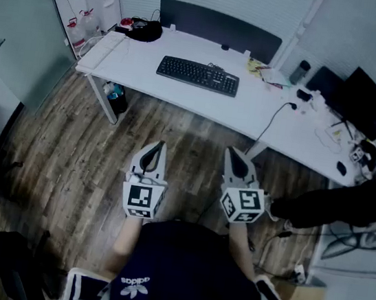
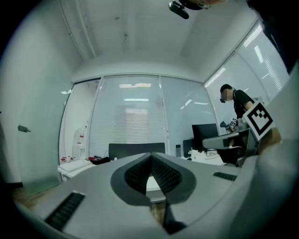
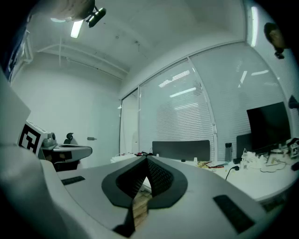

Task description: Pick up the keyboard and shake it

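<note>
While both grippers sit low in the middle of the head view, over the wood floor [image 1: 69, 157], neither holds anything. The left gripper [image 1: 154, 147] has its jaws pressed together with nothing between them, and its own view shows the same closed tip [image 2: 150, 161]. The right gripper [image 1: 237, 154] matches it, tips meeting and empty, which the right gripper view confirms [image 3: 145, 163]. Each points toward the top of the frame, at the white desk [image 1: 262, 115].

The keyboard [image 1: 198, 75] lies flat on that desk, upper centre of the frame, well apart from both grippers. A black cable [image 1: 269, 125] runs across the desk to its right, and a dark monitor [image 1: 365, 101] stands at the upper right. A second person [image 1: 347, 203] leans in at the right edge.
</note>
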{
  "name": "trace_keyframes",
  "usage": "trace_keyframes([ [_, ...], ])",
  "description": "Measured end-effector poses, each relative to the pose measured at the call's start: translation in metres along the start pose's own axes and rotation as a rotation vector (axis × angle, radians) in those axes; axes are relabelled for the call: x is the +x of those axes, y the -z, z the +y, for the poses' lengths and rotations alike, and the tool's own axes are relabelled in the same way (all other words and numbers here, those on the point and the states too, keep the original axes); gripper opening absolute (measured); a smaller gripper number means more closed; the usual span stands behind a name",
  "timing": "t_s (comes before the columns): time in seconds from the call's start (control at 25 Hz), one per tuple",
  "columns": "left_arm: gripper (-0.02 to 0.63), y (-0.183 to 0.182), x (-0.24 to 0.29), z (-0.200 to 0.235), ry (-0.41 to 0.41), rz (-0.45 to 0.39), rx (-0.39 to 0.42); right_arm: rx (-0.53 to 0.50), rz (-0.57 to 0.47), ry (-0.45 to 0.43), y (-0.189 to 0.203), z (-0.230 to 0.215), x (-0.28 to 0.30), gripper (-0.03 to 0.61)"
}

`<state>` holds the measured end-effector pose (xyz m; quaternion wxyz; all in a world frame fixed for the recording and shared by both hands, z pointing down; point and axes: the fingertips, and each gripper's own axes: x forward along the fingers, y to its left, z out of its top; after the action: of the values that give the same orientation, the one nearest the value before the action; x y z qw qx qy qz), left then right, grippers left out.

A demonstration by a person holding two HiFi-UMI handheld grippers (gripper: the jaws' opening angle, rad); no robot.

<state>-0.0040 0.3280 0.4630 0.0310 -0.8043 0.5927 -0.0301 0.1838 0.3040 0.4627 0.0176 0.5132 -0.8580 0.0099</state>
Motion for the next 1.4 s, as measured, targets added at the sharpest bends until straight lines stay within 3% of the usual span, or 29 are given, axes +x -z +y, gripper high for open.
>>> trace_keyframes([
  [0.48,-0.003,-0.002,0.007,0.000,0.019,0.000,-0.017,-0.035,0.015,-0.004,0.000,-0.001,0.001,0.003],
  [0.68,-0.003,-0.006,0.010,-0.001,0.033,-0.005,0.001,-0.033,-0.040,-0.018,-0.011,0.002,-0.001,0.003],
  [0.84,-0.003,-0.006,0.011,0.005,0.021,-0.009,-0.037,-0.026,-0.035,-0.006,-0.011,0.000,0.003,0.004],
  [1.0,-0.003,-0.002,0.019,0.022,0.022,-0.008,-0.056,-0.008,-0.008,0.001,-0.007,0.006,0.018,0.003],
  [1.2,-0.003,0.002,0.045,0.051,0.039,-0.016,-0.026,-0.019,0.024,0.054,0.000,0.003,0.048,0.003],
  [1.4,-0.003,-0.002,0.088,0.093,0.059,-0.015,-0.067,-0.019,0.047,0.092,-0.005,0.005,0.100,0.003],
])
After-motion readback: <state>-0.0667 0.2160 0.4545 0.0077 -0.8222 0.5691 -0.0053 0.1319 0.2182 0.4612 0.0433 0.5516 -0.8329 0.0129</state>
